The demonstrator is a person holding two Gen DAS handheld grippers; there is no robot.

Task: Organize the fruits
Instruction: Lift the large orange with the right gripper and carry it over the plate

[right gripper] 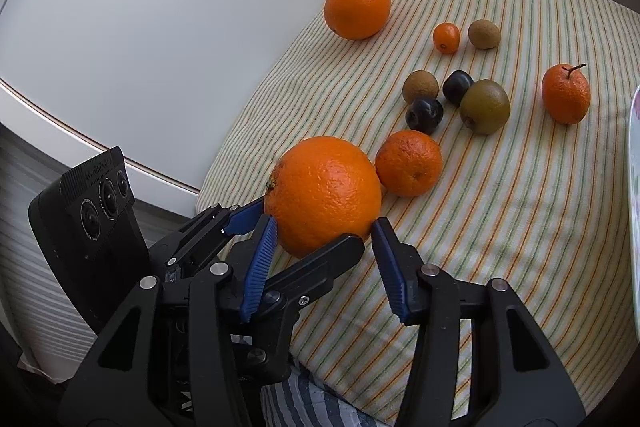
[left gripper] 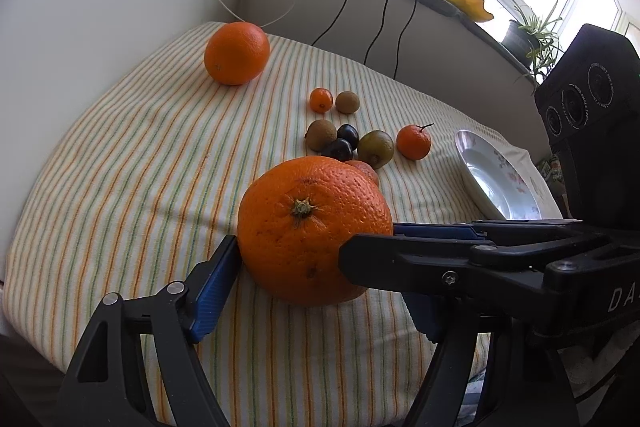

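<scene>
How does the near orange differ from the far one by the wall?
The near orange lies between the left gripper's fingers; the far orange sits untouched at the cloth's back corner. The near orange lies right beside a mandarin; the far orange stands apart from all other fruit. Both are round, bright orange and rest on the striped cloth.

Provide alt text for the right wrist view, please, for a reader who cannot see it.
A large orange on a striped cloth sits at the blue-padded tips of the right gripper, with the left gripper reaching in from the left around it. Behind lie other oranges, kiwis and dark plums.
</scene>
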